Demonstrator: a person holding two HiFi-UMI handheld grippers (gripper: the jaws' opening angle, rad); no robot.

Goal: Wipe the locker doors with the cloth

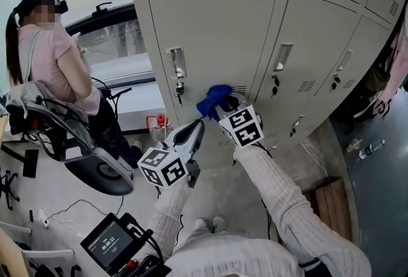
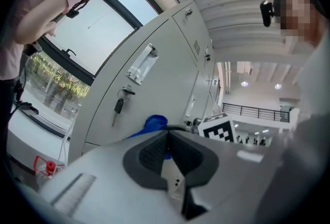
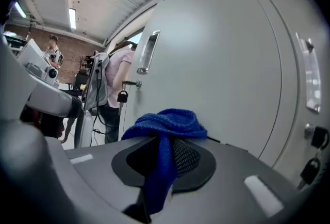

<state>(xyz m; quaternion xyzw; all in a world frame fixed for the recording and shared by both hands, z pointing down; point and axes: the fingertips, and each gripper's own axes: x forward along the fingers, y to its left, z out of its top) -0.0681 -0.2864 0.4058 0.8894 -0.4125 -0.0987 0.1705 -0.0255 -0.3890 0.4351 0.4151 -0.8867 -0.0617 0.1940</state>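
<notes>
locker bank (image 1: 217, 27): grey, fills the upper head view; top row cut off by the frame edge, far-right doors dim and partly behind someone's sleeve (image 1: 400, 59).

second person in a pink top (image 1: 54, 55) stands left of the bank by the window, with a chair (image 1: 83, 142) and cables crowding that side.

floor (image 1: 223, 186): bare concrete between the bank's foot and the wearer's shoes. a wooden crate (image 1: 331, 202) sits right of the wearer's arm, and a bottle (image 1: 371, 149) lies farther right.

right gripper (image 1: 220, 106) (image 3: 165, 158): jaws clenched on the blue cloth (image 1: 213, 97) (image 3: 167, 122). the cloth bunches past the tips at the lower part of the left-middle door (image 1: 210, 20), right of the hanging keys (image 1: 179, 90) and just beside the vent slots. whether it presses the metal, cannot tell. its tail drops between the pads and goes out of sight.

left gripper (image 1: 193, 129) (image 2: 166, 153): jaws pressed together on nothing, held low, left of the right one and short of the door.

door handle (image 1: 176, 62) above the keys, clear of both tools.
</notes>
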